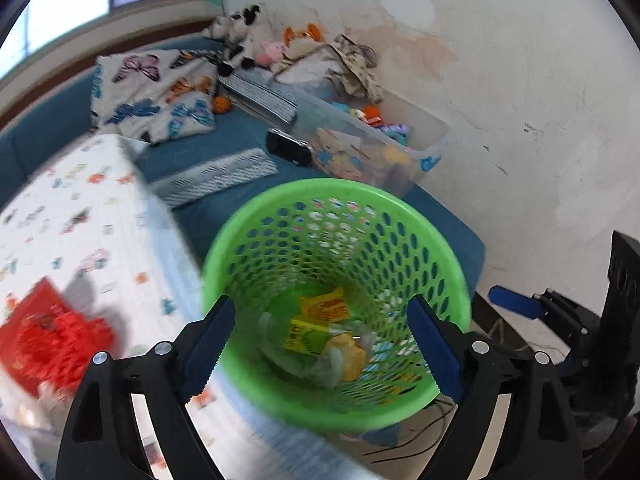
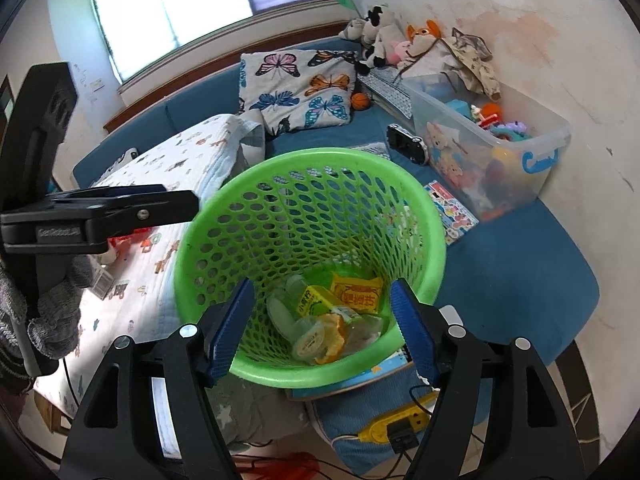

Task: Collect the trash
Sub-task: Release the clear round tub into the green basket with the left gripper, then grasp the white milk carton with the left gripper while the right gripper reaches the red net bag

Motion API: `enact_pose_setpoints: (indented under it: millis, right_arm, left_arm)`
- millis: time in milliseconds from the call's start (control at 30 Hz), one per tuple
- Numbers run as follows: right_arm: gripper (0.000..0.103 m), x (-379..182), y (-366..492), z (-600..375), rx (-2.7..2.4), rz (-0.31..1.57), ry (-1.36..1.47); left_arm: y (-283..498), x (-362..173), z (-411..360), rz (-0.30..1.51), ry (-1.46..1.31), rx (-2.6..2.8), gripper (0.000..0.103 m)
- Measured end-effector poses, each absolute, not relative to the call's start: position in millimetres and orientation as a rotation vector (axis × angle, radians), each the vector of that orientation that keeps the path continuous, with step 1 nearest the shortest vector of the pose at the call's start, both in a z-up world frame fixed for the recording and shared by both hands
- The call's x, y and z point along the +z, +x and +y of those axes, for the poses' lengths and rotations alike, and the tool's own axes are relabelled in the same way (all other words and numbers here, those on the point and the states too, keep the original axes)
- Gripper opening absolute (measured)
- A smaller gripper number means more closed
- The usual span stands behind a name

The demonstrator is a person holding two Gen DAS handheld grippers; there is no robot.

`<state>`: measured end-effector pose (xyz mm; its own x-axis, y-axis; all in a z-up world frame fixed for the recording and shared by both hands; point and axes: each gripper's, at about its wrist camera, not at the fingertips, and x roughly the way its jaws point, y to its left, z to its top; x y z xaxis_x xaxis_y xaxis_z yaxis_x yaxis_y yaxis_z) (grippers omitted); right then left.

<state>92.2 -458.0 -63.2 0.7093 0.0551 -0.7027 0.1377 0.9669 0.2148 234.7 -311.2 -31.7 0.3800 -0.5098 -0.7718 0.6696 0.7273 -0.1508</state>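
Several bits of trash already lie at the bottom of the green basket (image 2: 308, 216): two yellow packets (image 2: 356, 288), a clear plastic bottle (image 2: 282, 312), a small round tub (image 2: 310, 342) and a piece of orange peel (image 2: 334, 338). So a good part of the job looks done. The basket is round and bright green, with little holes all over its wall and a smooth rim, and it stands on the bed right under both grippers. The right gripper (image 2: 322, 332) hangs just above the near rim, its blue pads apart and nothing between them. The left gripper (image 1: 322, 346) is spread wide over the basket too, and it holds nothing. No piece of trash is in either gripper, so I think the next piece must be found. Off to the left of the left gripper, a red packet (image 1: 44, 328) lies on the white blanket (image 1: 80, 220); it is blurry, but it may be trash left to pick up. Farther off, past the basket, there is a clear toy box (image 2: 492, 148), a butterfly pillow (image 2: 296, 88) and some stuffed animals (image 2: 384, 36) by the wall.
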Motion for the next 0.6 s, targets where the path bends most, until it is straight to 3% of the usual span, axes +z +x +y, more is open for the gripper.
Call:
enact_pose_setpoints:
  millis: [300, 600]
  right_arm:
    - [0.074, -51.3, 92.7, -424.2, 0.028, 0.761, 0.242]
    - [0.076, -36.5, 104.4, -391.4, 0.114, 0.747, 0.191]
  left_arm:
    - [212.0, -6.4, -230.6, 0.816, 0.158, -0.603, 0.085]
    - [189.7, 3.5, -143.7, 0.738, 0.091, -0.388, 0.093]
